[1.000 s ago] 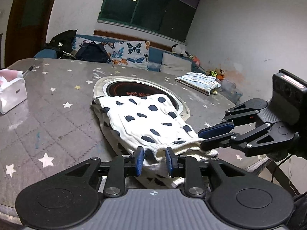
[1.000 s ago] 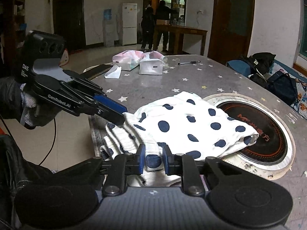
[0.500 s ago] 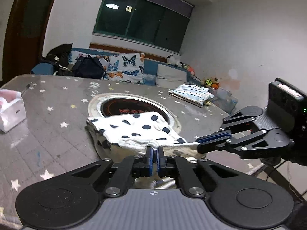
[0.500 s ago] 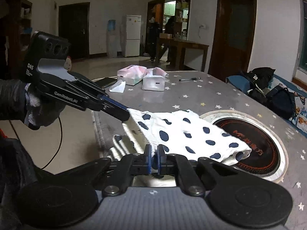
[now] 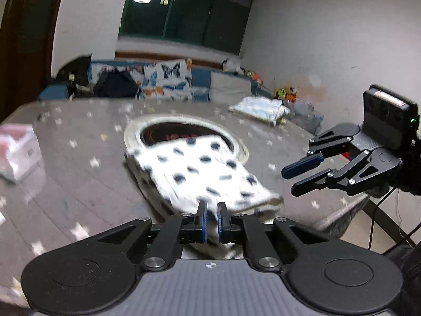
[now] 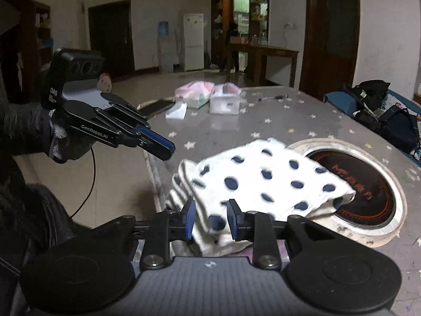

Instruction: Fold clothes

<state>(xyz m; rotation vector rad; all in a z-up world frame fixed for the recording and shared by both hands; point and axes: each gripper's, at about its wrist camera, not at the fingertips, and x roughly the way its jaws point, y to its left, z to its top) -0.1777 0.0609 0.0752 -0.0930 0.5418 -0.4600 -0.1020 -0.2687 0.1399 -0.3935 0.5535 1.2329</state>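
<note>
Nearest, low in the right wrist view, the right gripper has its jaws apart and opening, with the near corner of the polka-dot garment lying loose between the blue pads, which stand clear of the cloth. Low in the left wrist view, the left gripper shows its jaws nearly together with only a slim gap; the garment's edge sits just beyond the tips, and blur hides whether any cloth is caught there, though it looks free. The garment lies folded on the bench, its far end overlapping the round inset cooker, whose orange lettering is too blurred to read. At the left of the right wrist view a gloved hand carries the left gripper, whose side reads "GenRobot.AI", with "DAS" on the camera block above. Farther up the star-patterned bench sit two tissue packs, their labels illegible. Toward the upper right of the left wrist view a folded striped cloth lies at the bench's far edge, and behind it a sofa with a butterfly cushion, all smeared by motion
</note>
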